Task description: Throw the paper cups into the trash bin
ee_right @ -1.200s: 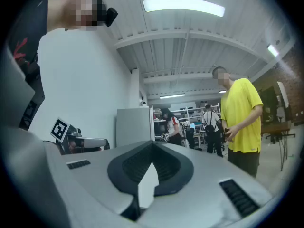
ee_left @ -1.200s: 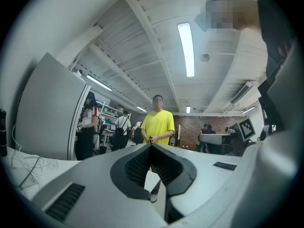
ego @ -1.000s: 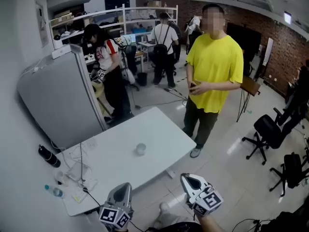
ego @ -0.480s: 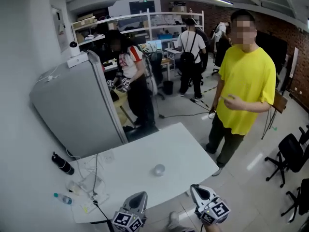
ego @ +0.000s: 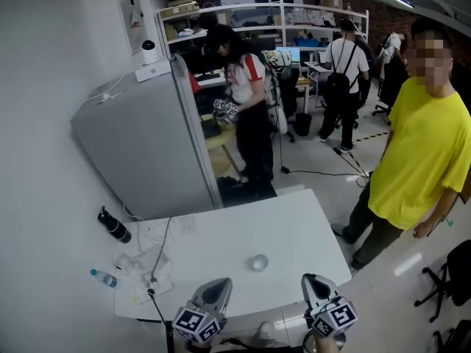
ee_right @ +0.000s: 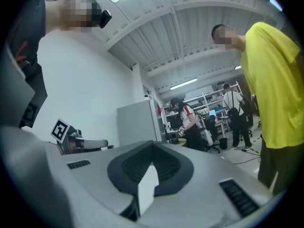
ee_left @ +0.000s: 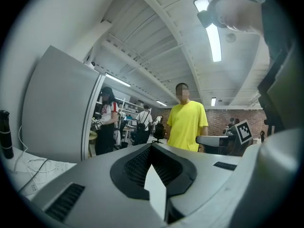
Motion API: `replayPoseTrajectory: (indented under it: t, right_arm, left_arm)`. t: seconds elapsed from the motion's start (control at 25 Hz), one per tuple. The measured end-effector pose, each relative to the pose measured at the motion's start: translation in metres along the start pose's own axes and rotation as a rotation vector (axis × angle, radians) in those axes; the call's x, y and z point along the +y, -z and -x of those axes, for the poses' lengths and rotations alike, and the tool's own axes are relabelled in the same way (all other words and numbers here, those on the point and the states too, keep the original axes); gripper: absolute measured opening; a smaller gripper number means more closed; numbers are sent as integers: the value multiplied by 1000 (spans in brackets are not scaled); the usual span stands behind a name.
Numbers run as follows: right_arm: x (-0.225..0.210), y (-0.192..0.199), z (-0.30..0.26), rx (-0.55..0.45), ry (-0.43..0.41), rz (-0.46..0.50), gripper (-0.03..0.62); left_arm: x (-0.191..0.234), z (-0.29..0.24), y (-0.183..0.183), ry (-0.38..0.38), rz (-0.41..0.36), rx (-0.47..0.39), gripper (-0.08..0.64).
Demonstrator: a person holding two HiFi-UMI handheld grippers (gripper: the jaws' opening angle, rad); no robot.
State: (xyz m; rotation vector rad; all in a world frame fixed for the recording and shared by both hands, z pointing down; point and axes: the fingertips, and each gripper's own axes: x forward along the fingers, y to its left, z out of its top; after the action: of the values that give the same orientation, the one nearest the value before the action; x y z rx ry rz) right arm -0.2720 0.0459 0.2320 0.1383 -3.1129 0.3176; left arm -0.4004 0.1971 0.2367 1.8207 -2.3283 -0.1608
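A small pale paper cup [ego: 258, 262] stands upright on the white table [ego: 294, 226], near its front edge. My left gripper [ego: 218, 285] hangs at the table's near edge, just left of and below the cup, jaws together and empty. My right gripper [ego: 308, 279] is level with it on the cup's right, also shut with nothing in it. Neither touches the cup. In the left gripper view the left gripper [ee_left: 153, 148] points level across the room, and the right gripper [ee_right: 153, 144] does the same in its own view. The cup is hidden in both gripper views.
A grey cabinet [ego: 147, 145] stands behind the table. A black bottle [ego: 114, 225], a water bottle [ego: 103, 278] and cables [ego: 151, 259] lie at the table's left end. A person in a yellow shirt [ego: 419, 160] stands right of the table. A dark bin [ego: 302, 123] sits far back.
The table and cup have slid right and nearer in the head view, and both grippers now sit at the table's near edge beside the cup. The person in yellow has shifted to the right edge.
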Motion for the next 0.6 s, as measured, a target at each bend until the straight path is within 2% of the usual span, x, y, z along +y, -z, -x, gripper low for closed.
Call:
replayPoseTrajectory:
  t: [0.24,0.52,0.6]
  right_arm:
    - [-3,-6,-36,22,-71,18,0]
    - [5,1,-80,46,-138,-6,0]
    - [4,3,-85,44,-137,0,0]
  left_arm:
    - [24,-8,-5,-75,28,-36,2]
    - [50,-8,-7,-122,10,3,2]
    - [56,-17,1,-114,18,14,2]
